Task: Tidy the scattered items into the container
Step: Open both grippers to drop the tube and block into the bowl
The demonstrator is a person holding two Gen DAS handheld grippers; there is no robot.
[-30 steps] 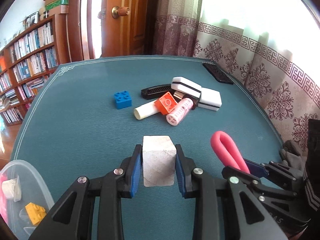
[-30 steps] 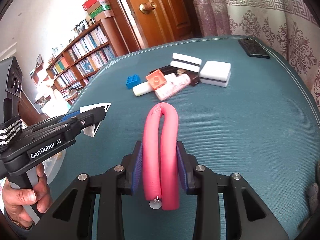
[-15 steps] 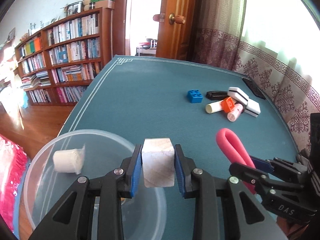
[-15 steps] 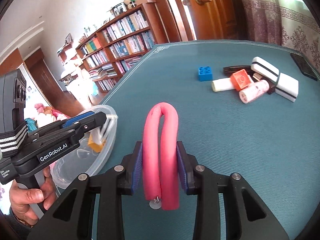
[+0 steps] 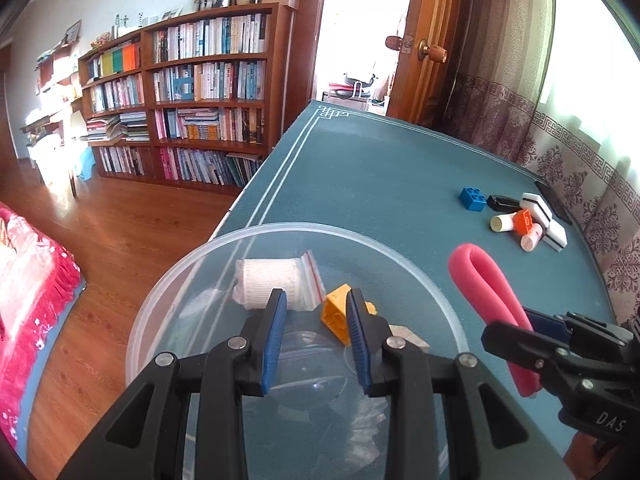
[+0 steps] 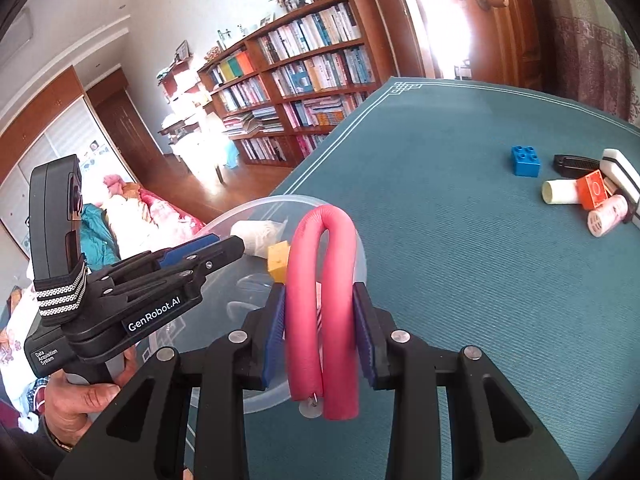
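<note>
The clear plastic bowl (image 5: 400,256) sits at the worktop's (image 5: 380,168) near corner, holding a bagged white roll (image 5: 276,280), a yellow brick (image 5: 338,312) and a pale block (image 5: 404,336). Above it the left gripper (image 5: 316,332) hangs with fingers apart, empty. The right gripper (image 6: 320,328) clamps a folded pink foam tube (image 6: 324,280). A blue brick (image 5: 472,199) and other pieces lie well apart.

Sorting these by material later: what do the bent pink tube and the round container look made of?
The bent pink tube, held in the right claw, looks like soft matte foam, probably over wire: a metal tip shows at its end. The round container looks like thin clear plastic, glossy, its contents visible through the wall.
</note>
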